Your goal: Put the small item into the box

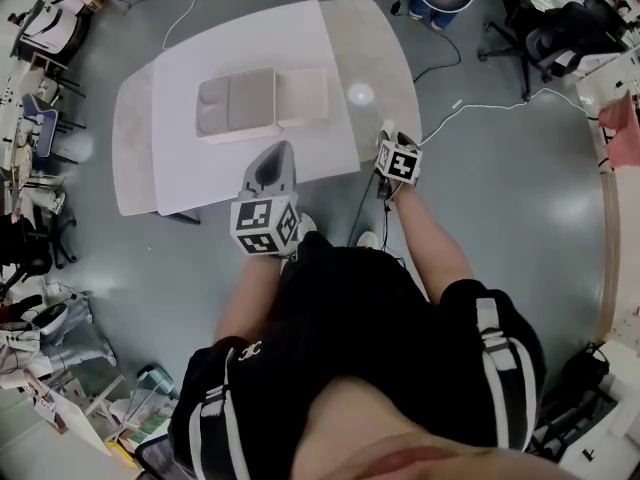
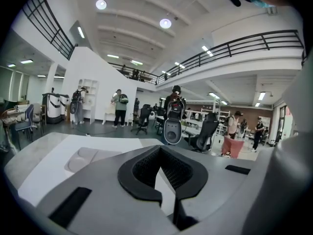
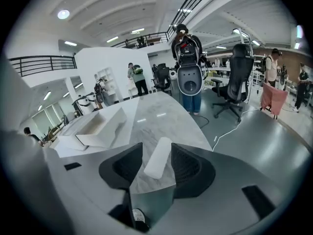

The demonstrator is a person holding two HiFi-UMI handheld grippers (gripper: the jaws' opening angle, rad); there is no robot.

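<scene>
The small item [image 3: 157, 158] is a white oblong piece lying on the marble table [image 3: 161, 114] near its right front corner. My right gripper [image 3: 156, 150] is open with the item between its jaws; the pads do not press on it. In the head view the right gripper [image 1: 388, 134] sits at the table's right front edge. The open white box [image 1: 302, 96] lies on a white sheet beside a tray with a moulded insert [image 1: 235, 106]; the box [image 3: 96, 126] is to the left of the item. My left gripper [image 1: 281, 152] hovers over the front edge, shut and empty, its tips [image 2: 160, 151] together.
A white sheet [image 1: 190, 148] covers most of the table's left part. A white cable [image 1: 480, 108] runs over the floor on the right. Office chairs [image 3: 239, 77] and a standing robot [image 3: 188, 82] are beyond the table's far end. People stand far off in the hall.
</scene>
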